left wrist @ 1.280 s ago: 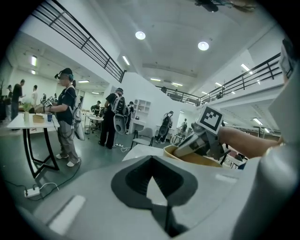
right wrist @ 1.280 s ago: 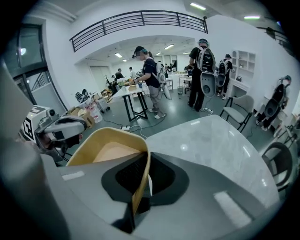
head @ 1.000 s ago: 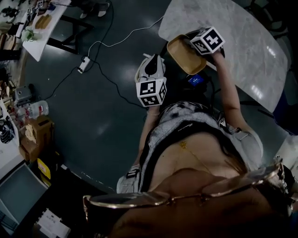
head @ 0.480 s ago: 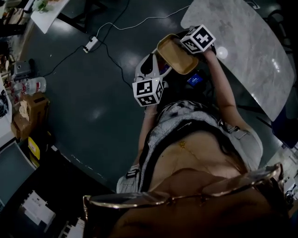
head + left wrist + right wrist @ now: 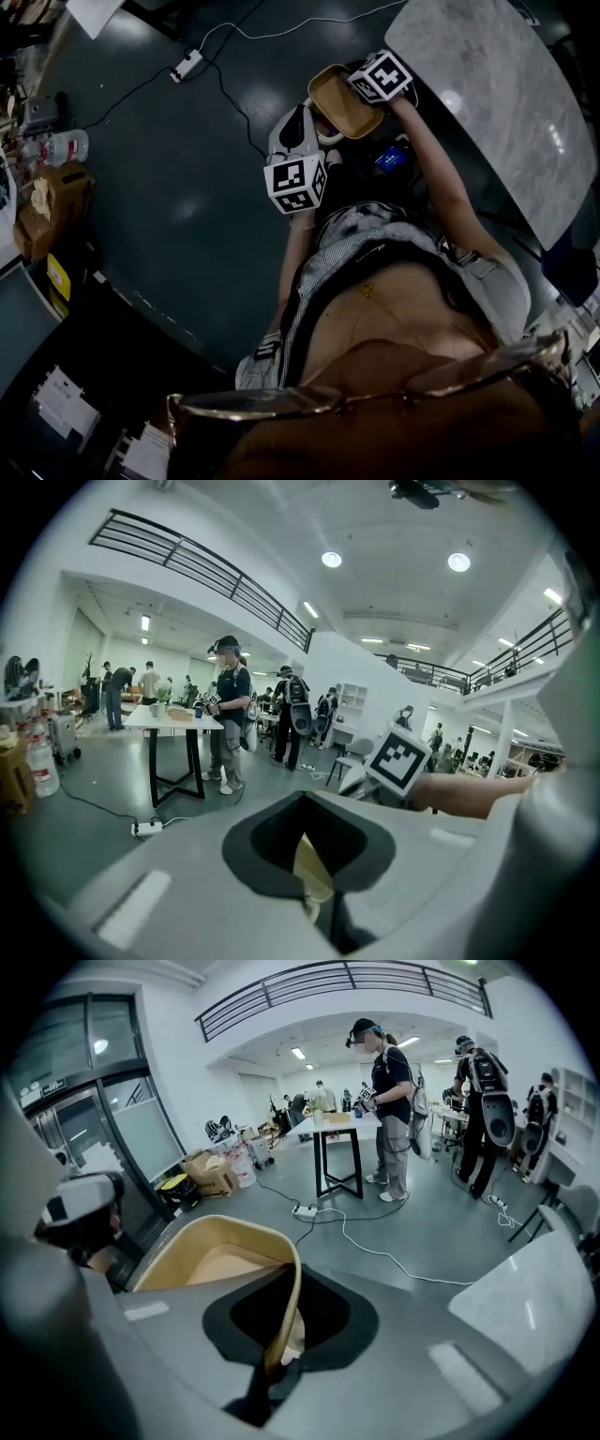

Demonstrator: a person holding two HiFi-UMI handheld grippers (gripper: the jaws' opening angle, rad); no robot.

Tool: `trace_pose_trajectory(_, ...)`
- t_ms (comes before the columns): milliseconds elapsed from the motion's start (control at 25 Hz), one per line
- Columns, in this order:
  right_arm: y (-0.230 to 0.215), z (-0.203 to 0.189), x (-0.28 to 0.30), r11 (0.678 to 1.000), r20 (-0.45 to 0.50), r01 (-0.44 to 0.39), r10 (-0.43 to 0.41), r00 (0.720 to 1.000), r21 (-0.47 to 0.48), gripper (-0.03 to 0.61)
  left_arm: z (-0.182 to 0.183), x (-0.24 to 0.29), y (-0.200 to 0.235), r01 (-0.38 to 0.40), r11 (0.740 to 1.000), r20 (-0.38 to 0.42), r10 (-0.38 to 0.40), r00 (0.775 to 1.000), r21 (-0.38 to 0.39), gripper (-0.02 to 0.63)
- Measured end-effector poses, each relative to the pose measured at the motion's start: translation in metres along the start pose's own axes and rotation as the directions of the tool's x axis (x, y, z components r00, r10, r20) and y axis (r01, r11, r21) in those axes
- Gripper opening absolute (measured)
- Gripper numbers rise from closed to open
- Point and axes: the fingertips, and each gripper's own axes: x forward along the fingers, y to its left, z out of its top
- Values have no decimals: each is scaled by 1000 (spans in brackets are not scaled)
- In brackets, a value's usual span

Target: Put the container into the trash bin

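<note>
A tan, shallow container (image 5: 340, 101) hangs over the dark floor, off the marble table's edge. My right gripper (image 5: 367, 97), under its marker cube, is shut on the container's rim. In the right gripper view that rim (image 5: 281, 1307) runs edge-on through the jaw notch, with the open tray (image 5: 211, 1255) to the left. My left gripper (image 5: 302, 141) hovers just below and left of the container; its jaws look shut, with only a pale strip (image 5: 314, 874) in the notch. Whether it touches the container I cannot tell. No trash bin shows in any view.
The marble table (image 5: 506, 103) stands to the right. A power strip (image 5: 187, 66) with cables lies on the floor ahead. Cardboard boxes (image 5: 56, 202) and a bottle (image 5: 66, 145) sit at the left. People stand round a white table (image 5: 337, 1124) farther off.
Both grippers and the container have moved left, off the marble table and out over the floor. The left gripper now sits closer to the container.
</note>
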Motion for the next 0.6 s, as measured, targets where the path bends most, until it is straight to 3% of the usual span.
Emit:
trace_pose_trajectory(480,-41,-88,139,993,-77,105,-100,992,57,38,-30,-2,16,-31,999,-54,29,998,-30,0)
trace_pose_trajectory(600,-49,-126,161,987,-191,156,-145,971,45,38,-36,-3,26,-50,998,-76,47,996,-44,0)
